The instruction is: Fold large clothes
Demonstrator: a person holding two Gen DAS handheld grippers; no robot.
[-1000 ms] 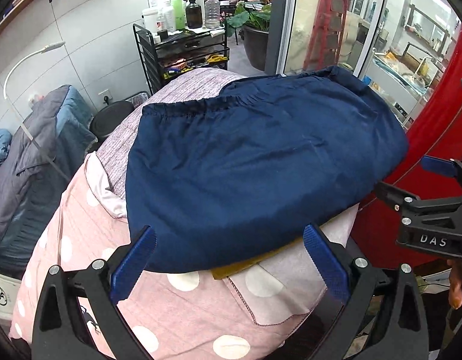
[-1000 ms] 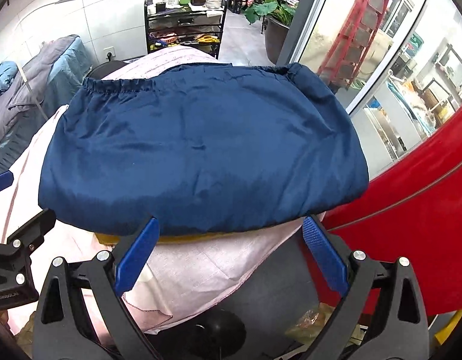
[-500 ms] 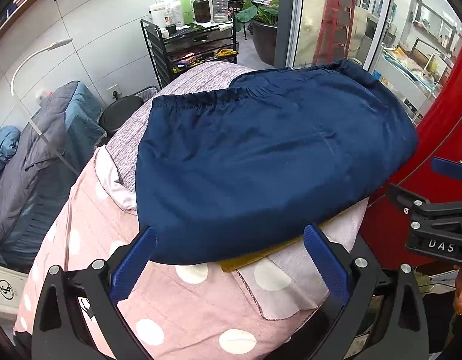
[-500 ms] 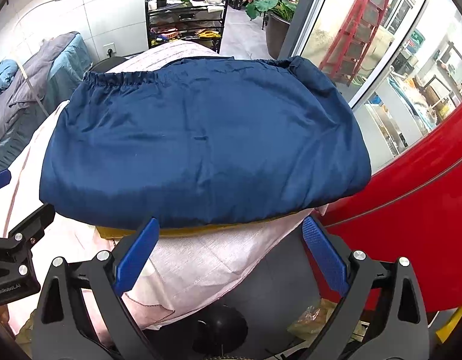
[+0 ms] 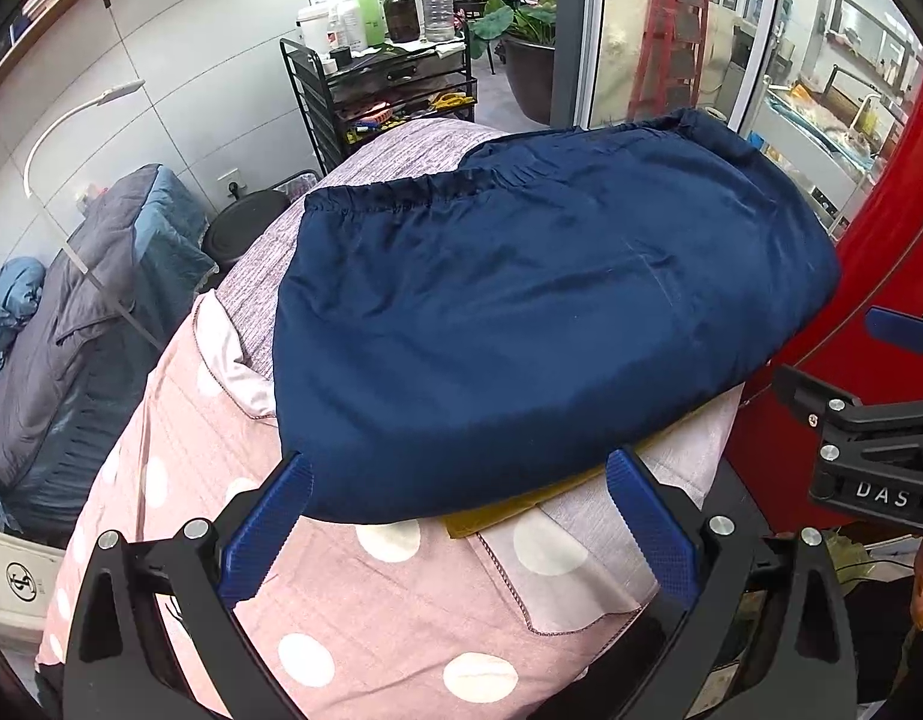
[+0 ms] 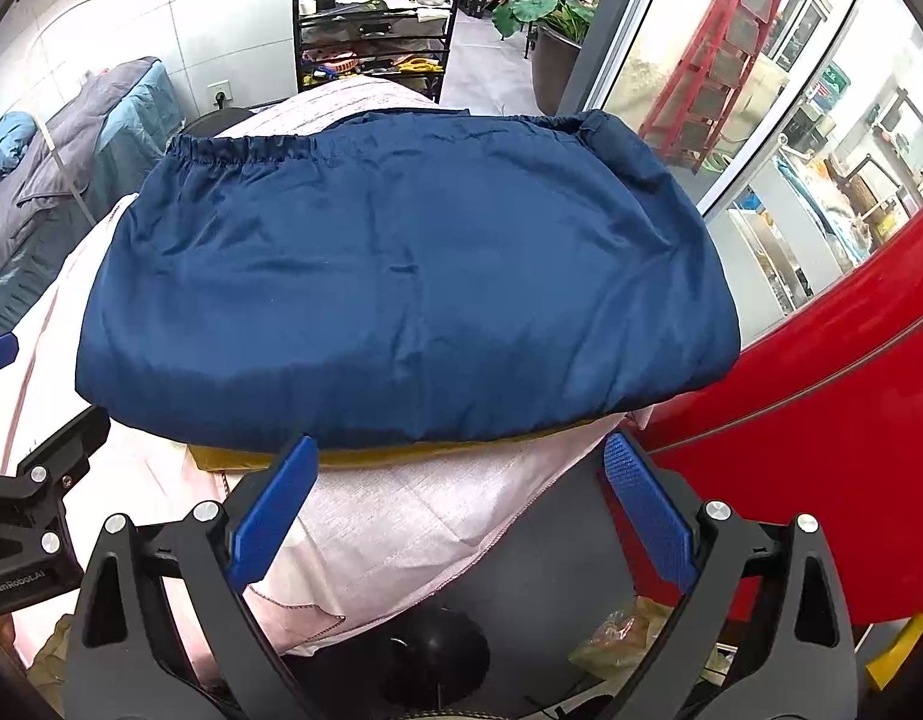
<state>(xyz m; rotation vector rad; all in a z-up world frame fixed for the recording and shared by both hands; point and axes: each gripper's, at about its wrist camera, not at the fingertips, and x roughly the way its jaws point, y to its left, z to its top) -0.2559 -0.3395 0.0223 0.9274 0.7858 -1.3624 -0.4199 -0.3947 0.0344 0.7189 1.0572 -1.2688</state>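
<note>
Looks like a mixed work and storage room rather than a home. White tiled wall (image 5: 179, 114) on the left, with a black wire cart (image 5: 395, 90) against it loaded with bottles (image 5: 365, 0) (pump dispensers, a brown jug, clear plastic). Beyond glazed partitions (image 6: 701, 60), a red ladder (image 6: 725, 48), a potted plant (image 5: 521, 18) and shelving. Heaped grey bedding (image 5: 83, 324) beside a desk draped in a pink polka-dot sheet (image 5: 353, 612).

Garment (image 5: 539, 312) on cloth (image 5: 353, 600), atop table; cart (image 5: 389, 90) behind.
</note>
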